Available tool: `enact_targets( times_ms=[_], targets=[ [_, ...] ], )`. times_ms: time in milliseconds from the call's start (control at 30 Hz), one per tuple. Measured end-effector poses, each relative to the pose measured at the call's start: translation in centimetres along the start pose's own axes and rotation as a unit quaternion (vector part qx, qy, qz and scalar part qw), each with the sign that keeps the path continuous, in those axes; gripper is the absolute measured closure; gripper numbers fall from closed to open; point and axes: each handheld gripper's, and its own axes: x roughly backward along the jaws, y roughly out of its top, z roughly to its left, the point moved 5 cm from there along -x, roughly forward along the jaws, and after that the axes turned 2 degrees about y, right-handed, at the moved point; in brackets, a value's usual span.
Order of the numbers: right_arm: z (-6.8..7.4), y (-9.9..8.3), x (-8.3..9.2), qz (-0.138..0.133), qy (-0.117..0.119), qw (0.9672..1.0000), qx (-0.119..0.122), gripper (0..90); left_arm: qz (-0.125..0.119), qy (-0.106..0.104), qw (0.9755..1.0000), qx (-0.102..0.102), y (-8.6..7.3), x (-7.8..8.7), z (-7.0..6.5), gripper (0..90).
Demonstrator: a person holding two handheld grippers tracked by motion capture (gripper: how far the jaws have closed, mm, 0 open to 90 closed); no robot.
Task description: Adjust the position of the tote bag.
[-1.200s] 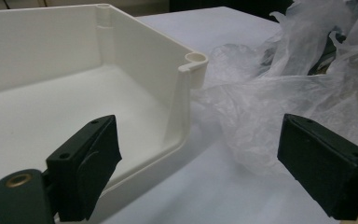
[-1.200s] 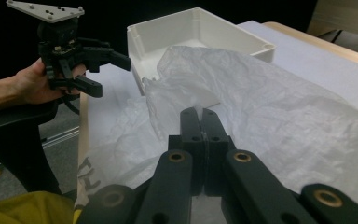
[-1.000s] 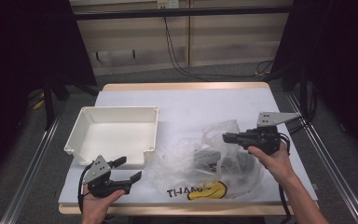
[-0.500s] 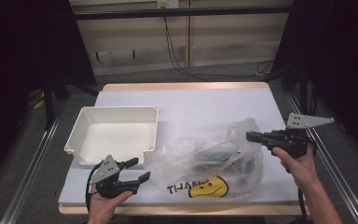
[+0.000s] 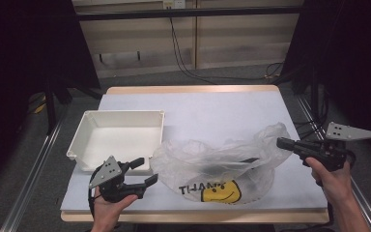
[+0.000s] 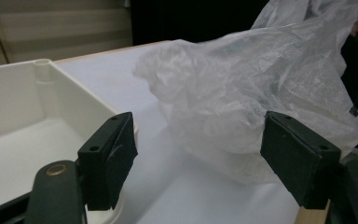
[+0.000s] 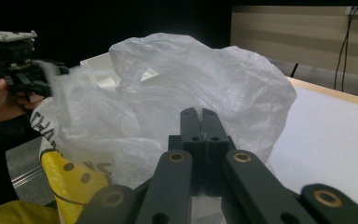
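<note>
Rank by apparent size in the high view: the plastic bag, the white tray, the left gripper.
1. plastic bag and white tray: too alike to rank.
2. left gripper: plainly smallest.

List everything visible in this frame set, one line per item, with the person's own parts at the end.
plastic bag: one, clear with a yellow smiley face and dark lettering, on the near middle of the table, its right edge pulled up toward the right gripper; dark shapes show inside, too unclear to name.
tray: one, white, shallow, nothing visible inside, on the left part of the table.
table: one, white top with a wooden edge.
cables: several, black, on the floor beyond the table.
left gripper: one, black, near left corner of the table, jaws open with nothing between them, pointing toward the bag.
right gripper: one, black, at the right edge of the table, jaws shut on the bag's plastic.
hands: two, each holding a gripper.
</note>
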Motion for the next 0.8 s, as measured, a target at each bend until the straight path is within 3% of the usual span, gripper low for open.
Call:
enact_targets(
  times_ms=[267,300,333,567,733,800],
  targets=[
    [0.2,0.0,-0.1,-0.001,0.004,1.0000,0.001,90.0,-0.014,-0.007,0.9996,-0.023,2.2,-0.7,-0.3,25.8],
    [0.3,0.1,0.1,-0.002,0.003,1.0000,0.004,90.0,-0.016,-0.019,0.9994,-0.024,2.5,-0.9,-0.3,25.9],
    [0.3,0.1,0.1,-0.002,0.003,1.0000,0.004,90.0,-0.021,-0.013,0.9994,-0.026,2.9,-1.1,-0.1,25.9],
    [0.1,-0.4,1.2,-0.004,-0.003,1.0000,0.000,90.0,-0.021,-0.034,0.9992,-0.003,4.1,-2.9,0.2,21.9],
    [-0.2,-0.5,1.8,-0.016,-0.009,0.9998,-0.003,90.0,-0.001,-0.038,0.9992,-0.015,3.7,-3.6,-0.3,21.9],
    [-0.3,-0.4,2.2,-0.015,-0.011,0.9998,-0.001,90.0,-0.015,-0.049,0.9986,-0.010,4.0,-3.7,-0.7,23.8]
  ],
)
